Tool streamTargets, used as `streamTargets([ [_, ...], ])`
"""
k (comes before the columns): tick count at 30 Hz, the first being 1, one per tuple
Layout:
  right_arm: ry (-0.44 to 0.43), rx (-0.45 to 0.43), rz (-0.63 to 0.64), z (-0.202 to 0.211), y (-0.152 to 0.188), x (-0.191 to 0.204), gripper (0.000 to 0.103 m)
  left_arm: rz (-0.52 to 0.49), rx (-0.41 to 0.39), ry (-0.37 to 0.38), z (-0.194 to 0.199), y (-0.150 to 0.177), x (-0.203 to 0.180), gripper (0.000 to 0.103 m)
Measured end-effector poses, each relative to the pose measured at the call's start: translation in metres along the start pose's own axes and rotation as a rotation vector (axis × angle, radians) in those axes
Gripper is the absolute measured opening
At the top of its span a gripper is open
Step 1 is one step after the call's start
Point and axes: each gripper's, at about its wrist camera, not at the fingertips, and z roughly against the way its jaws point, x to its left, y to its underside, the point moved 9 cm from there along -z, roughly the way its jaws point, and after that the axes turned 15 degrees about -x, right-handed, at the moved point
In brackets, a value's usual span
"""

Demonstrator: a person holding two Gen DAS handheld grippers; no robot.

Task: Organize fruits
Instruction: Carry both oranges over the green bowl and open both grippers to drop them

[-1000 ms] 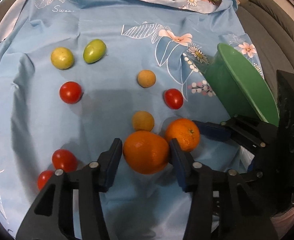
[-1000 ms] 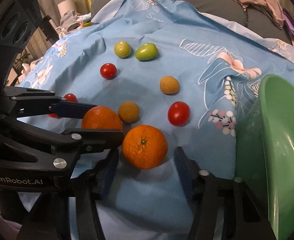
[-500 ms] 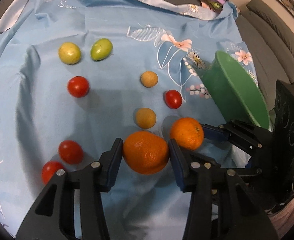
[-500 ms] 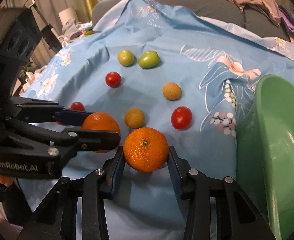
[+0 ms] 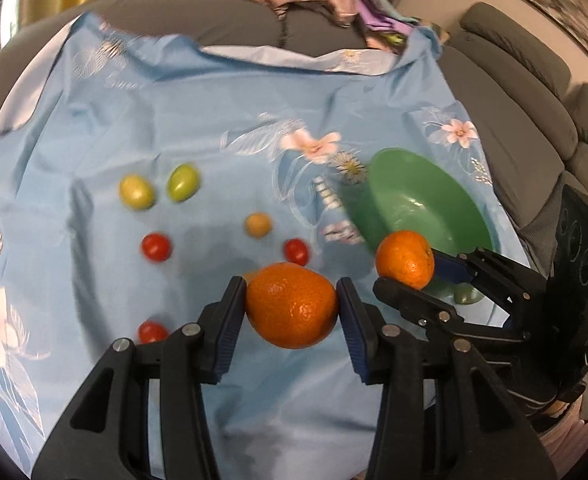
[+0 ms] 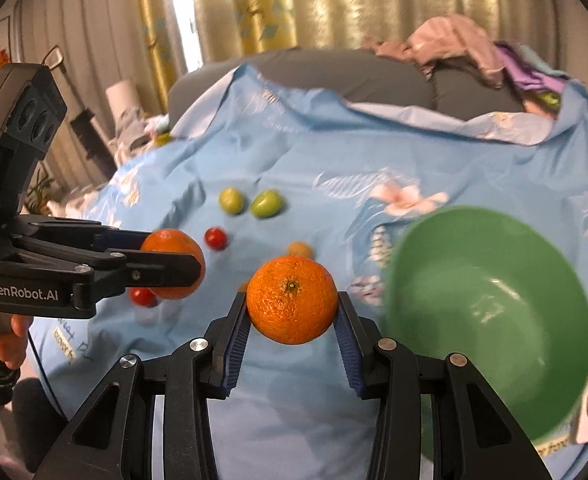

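Observation:
My left gripper (image 5: 292, 306) is shut on a large orange (image 5: 291, 305) and holds it above the blue cloth. My right gripper (image 6: 292, 300) is shut on a second orange (image 6: 292, 299), also lifted. Each gripper shows in the other's view: the right gripper (image 5: 405, 266) beside the green bowl, the left gripper (image 6: 172, 262) at the left. The green bowl (image 6: 489, 312) sits empty to the right and also shows in the left wrist view (image 5: 421, 204). Red tomatoes (image 5: 156, 247), two green fruits (image 5: 182, 182) and a small tan fruit (image 5: 258, 225) lie on the cloth.
The flowered blue cloth (image 5: 234, 120) covers a grey sofa (image 5: 513, 92). Crumpled clothes (image 6: 465, 48) lie at the back. Curtains (image 6: 294, 4) hang behind. A hand (image 6: 10, 340) holds the left gripper's handle.
Both grippers have risen from the cloth with their oranges. The right gripper closed on its orange about a second ago. The bowl's inside now shows.

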Motion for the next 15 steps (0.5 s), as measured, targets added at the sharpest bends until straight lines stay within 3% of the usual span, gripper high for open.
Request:
streamTargets([
  [15,0.2,-0.06,-0.107,0.05,0.01,-0.096,0.044,-0.155,0.043,0.147,-0.06,-0.021,-0.109,0.046],
])
